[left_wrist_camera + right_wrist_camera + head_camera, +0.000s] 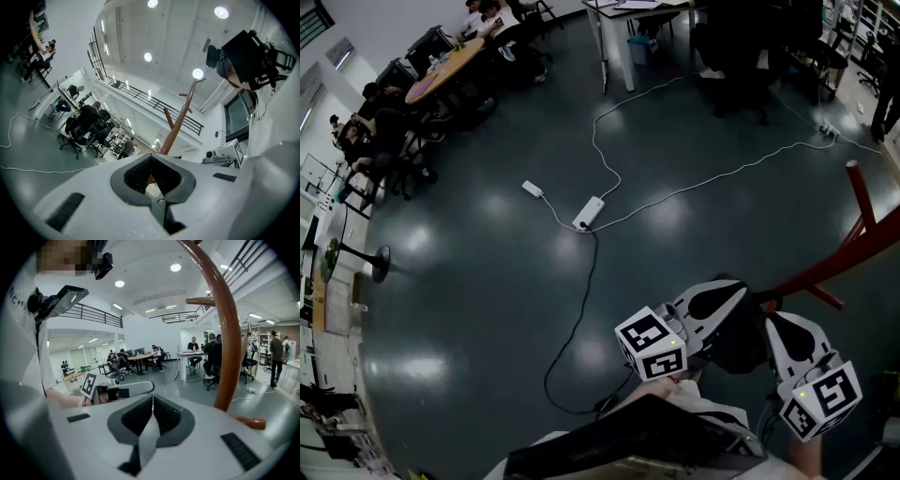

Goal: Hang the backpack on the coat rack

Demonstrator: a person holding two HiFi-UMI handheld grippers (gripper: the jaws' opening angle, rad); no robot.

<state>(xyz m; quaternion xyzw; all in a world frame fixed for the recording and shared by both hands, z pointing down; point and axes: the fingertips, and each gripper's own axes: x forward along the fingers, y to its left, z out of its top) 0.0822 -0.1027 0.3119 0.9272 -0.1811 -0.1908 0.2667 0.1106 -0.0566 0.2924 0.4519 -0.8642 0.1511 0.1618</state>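
Observation:
The red-brown wooden coat rack (862, 239) rises at the right, close in front of both grippers; its stem (180, 117) and a curved arm (229, 333) tower over the jaws. A black mass, the backpack (737, 339), hangs between the grippers. My left gripper (729, 296) points up at the rack, jaws closed on a dark strap (169, 221) apart from a small gap at the tips (152, 180). The right gripper (776, 323) is shut (152, 416) on a grey strap (147, 441) that runs down from between its pads. Most of the backpack's body is hidden.
A white power strip (589, 212) with white cables lies on the dark glossy floor, and a black cable (577, 328) trails toward me. People sit at tables (441, 70) at the far left. A fan stand (380, 262) stands at the left; desks and chairs (741, 56) at the back.

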